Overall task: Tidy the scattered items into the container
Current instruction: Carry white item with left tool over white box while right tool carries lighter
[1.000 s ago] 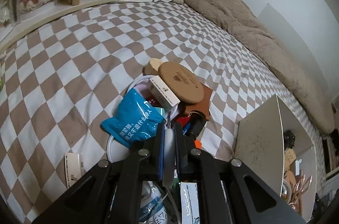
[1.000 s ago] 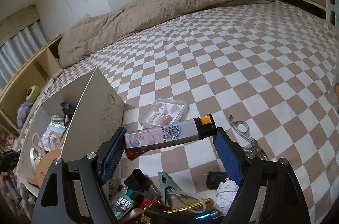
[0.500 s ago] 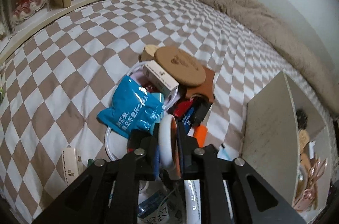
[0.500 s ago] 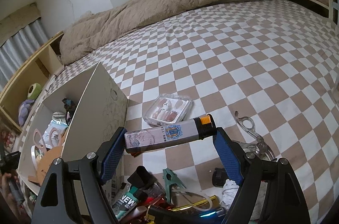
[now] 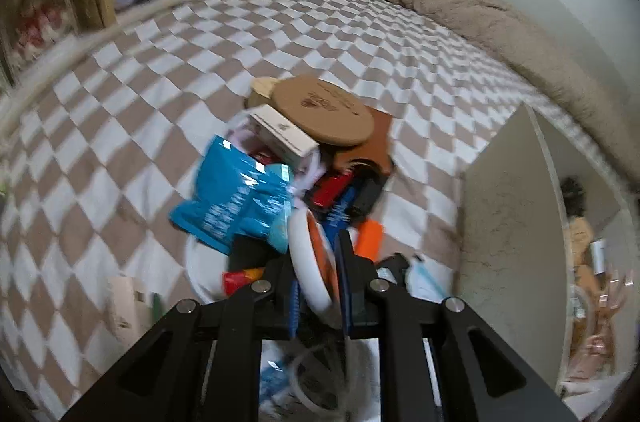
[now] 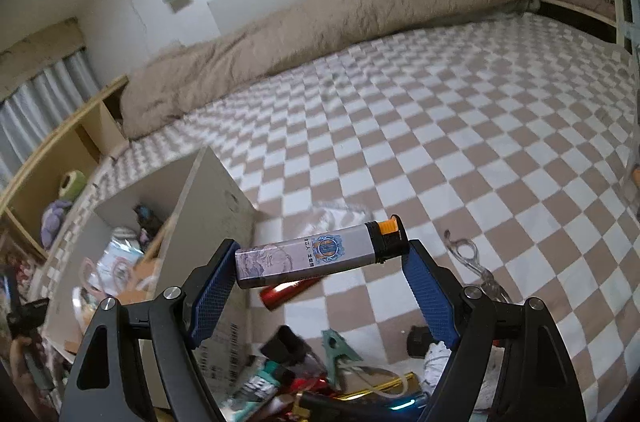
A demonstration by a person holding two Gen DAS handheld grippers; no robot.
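Left wrist view: the left gripper is nearly closed, its jaws pinching a flat white-and-orange disc on edge. Gripping across the thin faces lets a narrow opening carry it upright. Just ahead of the fingertips lies the pile of scattered items: a blue foil pouch ahead and to the left, a small white carton beyond it, and a round cork coaster farthest out, resting on top of a brown piece. A red item and an orange cap sit just past the jaws. The beige storage box stands to the right of the claw, open side facing right, with things already inside. It sits close enough to the pile that, I judge, the carry is a short swing rightward. The view is blurred.

Right wrist view: the right gripper is about half open, clamped on a printed lighter held crosswise. The pads press on its two ends, orange-capped end to the right, so the long body bridges the gap. The box is ahead and to the left, its opening toward the claw's left. Below the jaws lies more clutter, including a green clip; clear scissors lie on the checkered bedspread to the right. The lighter looks ready to go leftward into the box.
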